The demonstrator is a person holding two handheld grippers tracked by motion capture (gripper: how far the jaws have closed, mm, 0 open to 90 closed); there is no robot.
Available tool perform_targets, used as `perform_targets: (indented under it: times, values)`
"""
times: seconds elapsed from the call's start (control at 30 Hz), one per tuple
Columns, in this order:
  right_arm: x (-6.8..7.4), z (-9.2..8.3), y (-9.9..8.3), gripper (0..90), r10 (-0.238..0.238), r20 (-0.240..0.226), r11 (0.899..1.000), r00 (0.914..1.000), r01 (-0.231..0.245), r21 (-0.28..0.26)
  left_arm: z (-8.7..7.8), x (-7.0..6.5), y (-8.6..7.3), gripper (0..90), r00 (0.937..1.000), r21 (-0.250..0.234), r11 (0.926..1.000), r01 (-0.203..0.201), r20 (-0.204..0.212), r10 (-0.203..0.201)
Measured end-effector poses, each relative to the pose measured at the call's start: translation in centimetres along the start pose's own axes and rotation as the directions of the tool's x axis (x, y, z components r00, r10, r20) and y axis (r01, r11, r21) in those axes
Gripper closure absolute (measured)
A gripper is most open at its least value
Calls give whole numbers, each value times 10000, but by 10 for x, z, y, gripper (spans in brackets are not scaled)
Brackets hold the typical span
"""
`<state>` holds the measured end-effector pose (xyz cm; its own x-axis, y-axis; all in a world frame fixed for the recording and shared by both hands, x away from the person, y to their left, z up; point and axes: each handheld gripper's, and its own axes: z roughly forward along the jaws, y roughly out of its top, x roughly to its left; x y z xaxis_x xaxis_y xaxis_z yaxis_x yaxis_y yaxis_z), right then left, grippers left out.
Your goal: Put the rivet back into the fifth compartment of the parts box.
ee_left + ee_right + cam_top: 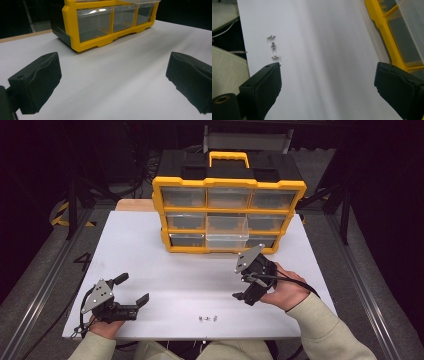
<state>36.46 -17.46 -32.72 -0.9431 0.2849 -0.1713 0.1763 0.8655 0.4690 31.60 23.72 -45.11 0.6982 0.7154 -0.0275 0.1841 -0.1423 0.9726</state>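
White table bears a yellow organizer with 1 clear middle drawer pulled out. Right gripper, jaws wide and empty, hovers before it; left gripper rests wide open. 3 screws lie at the near edge.

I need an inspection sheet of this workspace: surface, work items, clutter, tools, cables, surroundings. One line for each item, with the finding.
Surface: white table, bare between the things on it.
Work items: yellow drawer cabinet at the far side, one middle drawer pulled out; three small screws near the front edge.
Clutter: nothing seen.
Tools: left tool open, holding nothing, low at the front left; right tool open, holding nothing, between the cabinet and the screws.
Cables: a black cable trails from the right tool over the hand.
Surroundings: dark floor, metal rails beside the table.
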Motion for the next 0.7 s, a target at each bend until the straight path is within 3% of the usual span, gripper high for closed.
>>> perform_targets:
  times: [0.17,0.4,0.5,0.7]
  values:
    - [3,5,10,85,-156,-143,9925,9998,172,1211,1,1,0,9,9999,149,9999,20,133,-22]
    - [5,9,17,91,-238,-104,9778,9997,254,2079,1,0,0,9,9999,147,9999,-4,107,2]
    - [6,12,19,93,-371,-171,9736,9992,400,2246,1,0,0,12,10000,79,10000,26,58,-27]
    - [14,26,24,113,-595,-407,9767,9974,666,2041,1,0,0,12,9999,172,9998,-31,123,28]
